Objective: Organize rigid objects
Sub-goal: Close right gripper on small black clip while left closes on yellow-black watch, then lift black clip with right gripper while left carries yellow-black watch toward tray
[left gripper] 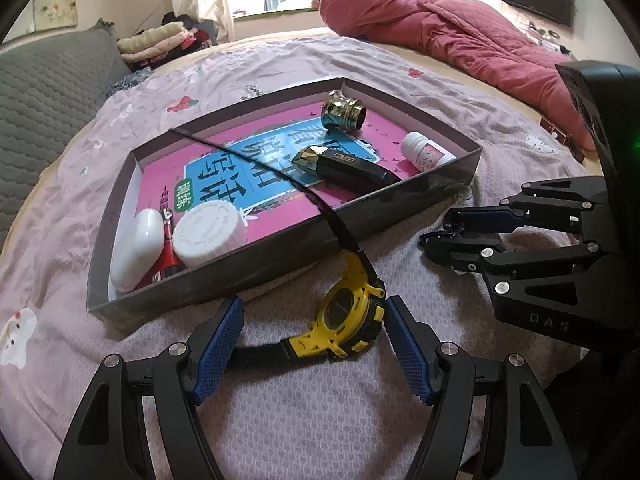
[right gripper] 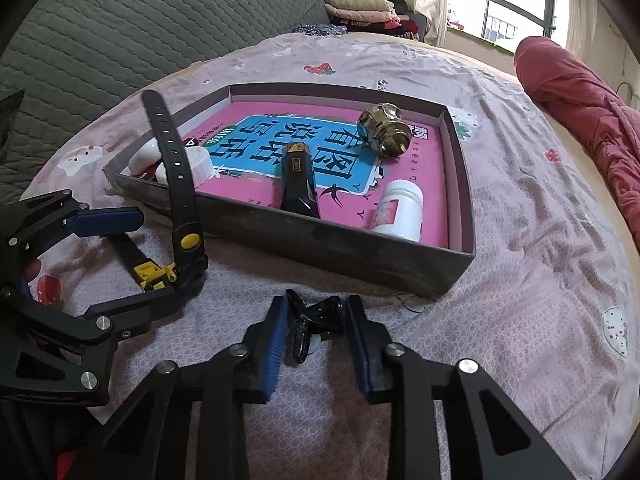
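Observation:
A yellow and black watch [left gripper: 344, 314] lies on the bed in front of a grey tray [left gripper: 280, 252]; one strap leans over the tray's front wall. My left gripper [left gripper: 314, 322] is open, its blue pads either side of the watch. The watch also shows in the right wrist view [right gripper: 176, 240]. My right gripper [right gripper: 316, 322] is open around a small black clip [right gripper: 308, 326] on the sheet; it also shows in the left wrist view [left gripper: 440, 232]. The tray [right gripper: 340, 240] holds a pink book, a brass knob [right gripper: 384, 130], a black lighter [right gripper: 298, 184], and a white bottle [right gripper: 400, 210].
The tray's left end holds a white case [left gripper: 136, 248], a white lid [left gripper: 210, 234] and a red item. A red quilt [left gripper: 440, 32] lies at the bed's far right, a grey cushion [left gripper: 48, 92] at the left. Folded clothes sit near the window.

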Demonstrator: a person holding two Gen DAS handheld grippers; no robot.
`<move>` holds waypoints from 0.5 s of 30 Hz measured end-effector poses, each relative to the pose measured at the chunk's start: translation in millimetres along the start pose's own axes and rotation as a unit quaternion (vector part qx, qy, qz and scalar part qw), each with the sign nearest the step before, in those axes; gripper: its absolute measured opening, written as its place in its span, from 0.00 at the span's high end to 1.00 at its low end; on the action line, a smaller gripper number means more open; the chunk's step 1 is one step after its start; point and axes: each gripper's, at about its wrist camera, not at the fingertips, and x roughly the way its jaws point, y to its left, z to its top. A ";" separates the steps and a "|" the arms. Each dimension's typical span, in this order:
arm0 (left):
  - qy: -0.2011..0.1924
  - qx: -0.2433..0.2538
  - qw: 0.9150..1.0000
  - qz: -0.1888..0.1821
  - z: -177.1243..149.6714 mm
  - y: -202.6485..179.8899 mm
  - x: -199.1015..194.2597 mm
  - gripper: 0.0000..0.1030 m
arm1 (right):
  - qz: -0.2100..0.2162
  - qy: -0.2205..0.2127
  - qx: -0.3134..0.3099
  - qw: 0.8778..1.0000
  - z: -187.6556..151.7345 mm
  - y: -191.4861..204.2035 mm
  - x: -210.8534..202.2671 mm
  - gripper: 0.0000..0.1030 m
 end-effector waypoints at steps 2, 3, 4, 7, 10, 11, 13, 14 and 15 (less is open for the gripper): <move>-0.001 0.005 1.000 -0.001 1.3 -2.4 1.6 0.32 | 0.002 0.000 0.000 1.000 -0.1 -0.4 0.4 0.75; 0.000 0.007 1.000 -0.001 1.8 -4.0 2.8 0.34 | 0.003 0.000 0.000 1.000 -0.3 -0.8 0.5 0.75; 0.001 0.010 1.000 0.000 2.0 -5.7 4.4 0.35 | 0.004 0.001 0.000 1.000 -0.8 -1.0 0.3 0.76; 0.014 0.014 1.000 0.007 2.2 -8.9 12.2 0.39 | 0.005 0.000 0.001 1.000 -0.8 -1.2 0.3 0.76; 0.025 0.012 0.999 0.015 2.3 -9.3 19.1 0.39 | 0.012 0.000 0.010 1.000 -1.0 -4.2 0.2 0.76; 0.026 0.009 0.999 0.016 3.2 -8.7 20.3 0.40 | 0.013 0.000 0.012 1.000 -0.3 -5.5 0.3 0.76; 0.028 0.002 0.999 0.014 5.4 -6.8 23.0 0.43 | 0.018 0.000 0.020 1.000 0.0 -7.5 0.2 0.76; 0.029 -0.004 1.000 0.011 5.9 -5.6 24.7 0.45 | 0.020 -0.001 0.023 1.000 0.2 -8.4 -0.1 0.76; 0.031 -0.012 0.999 0.003 6.8 -3.6 26.3 0.51 | 0.021 -0.001 0.026 0.999 0.3 -9.1 -0.1 0.76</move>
